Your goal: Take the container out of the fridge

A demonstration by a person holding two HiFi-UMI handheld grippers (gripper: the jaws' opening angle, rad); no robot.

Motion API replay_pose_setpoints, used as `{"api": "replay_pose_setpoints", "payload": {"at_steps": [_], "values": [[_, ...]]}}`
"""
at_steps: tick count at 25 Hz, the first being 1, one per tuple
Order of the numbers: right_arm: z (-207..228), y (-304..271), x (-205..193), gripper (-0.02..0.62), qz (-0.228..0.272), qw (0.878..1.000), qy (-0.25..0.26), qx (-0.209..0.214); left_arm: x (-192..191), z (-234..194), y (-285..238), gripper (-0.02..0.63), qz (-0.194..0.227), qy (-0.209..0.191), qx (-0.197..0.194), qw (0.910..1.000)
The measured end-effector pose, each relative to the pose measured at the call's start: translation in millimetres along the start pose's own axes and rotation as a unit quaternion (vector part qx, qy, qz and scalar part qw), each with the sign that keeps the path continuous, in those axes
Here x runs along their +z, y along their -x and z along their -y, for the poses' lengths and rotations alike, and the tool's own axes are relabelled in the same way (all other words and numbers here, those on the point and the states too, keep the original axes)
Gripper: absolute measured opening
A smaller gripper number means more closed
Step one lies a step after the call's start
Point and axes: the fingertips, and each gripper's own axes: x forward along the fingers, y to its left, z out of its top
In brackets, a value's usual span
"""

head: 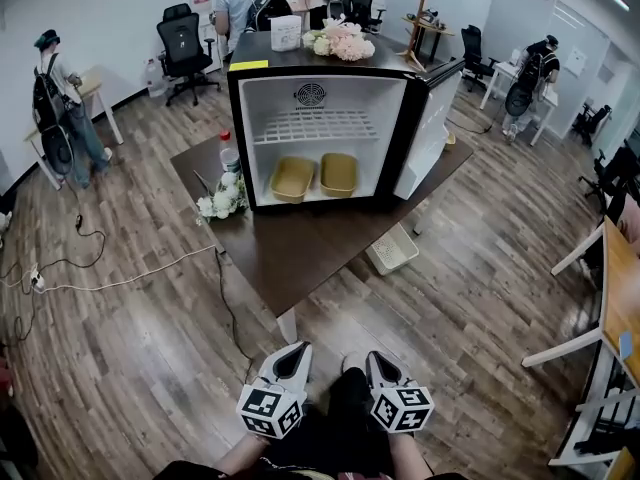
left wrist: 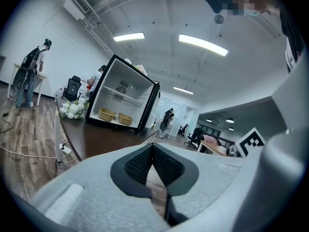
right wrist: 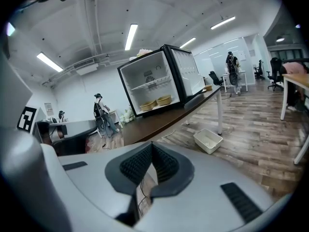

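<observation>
**Desk:** Where is this?

**Operator:** An open-plan office with a wood floor (head: 130, 308) and people at desks along the walls. I stand well back from a dark table (head: 300, 253).

**Desk:** What's on it, left to right?

**Operator:** A bunch of white flowers (head: 220, 200) and a red-capped bottle (head: 229, 154) stand just beside the fridge (head: 320, 108). On its floor, under the wire shelf (head: 322, 126), two tan tubs sit side by side: the left-hand container (head: 291, 179) and the right-hand container (head: 338, 173). I can't say which one the job means. The door (head: 432, 118) hangs wide to the right, so I judge both are reachable from the front.

**Desk:** And your grippers?

**Operator:** The left gripper (head: 296, 351) and the right gripper (head: 377, 360) are low by my legs, far from the table. On each one the ribbed pads meet with nothing between them. I'd say they are closed simply because the reach hasn't begun.

**Desk:** Any writing?

**Operator:** There is a yellow strip (head: 248, 65) on the fridge's top edge and a round emblem (head: 310, 94) on its back wall, both too small to read. The cubes on my grippers carry only black-and-white square markers.
</observation>
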Motion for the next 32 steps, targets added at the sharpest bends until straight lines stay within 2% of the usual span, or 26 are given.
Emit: {"api": "replay_pose_setpoints", "payload": {"at_steps": [9, 12, 20, 25, 32], "values": [[24, -47, 20, 0.008, -0.015, 0.999, 0.009, 0.029, -4, -19, -35, 0.008, -0.016, -0.003, 0.054, 0.9984], [32, -67, 34, 0.008, -0.023, 0.998, 0.022, 0.045, 3, -24, -53, 0.008, -0.018, -0.01, 0.069, 0.9974], [65, -118, 77, 0.008, -0.023, 0.997, 0.052, 0.059, 18, -40, -113, 0.009, -0.015, 0.001, 0.098, 0.9951], [71, -144, 98, 0.008, -0.028, 0.989, 0.111, 0.091, 27, -45, -146, 0.009, -0.008, 0.012, 0.115, 0.9933], [78, -172, 122, 0.008, -0.039, 0.979, 0.135, 0.145, 26, -42, -188, 0.009, -0.011, 0.028, 0.133, 0.9907]]}}
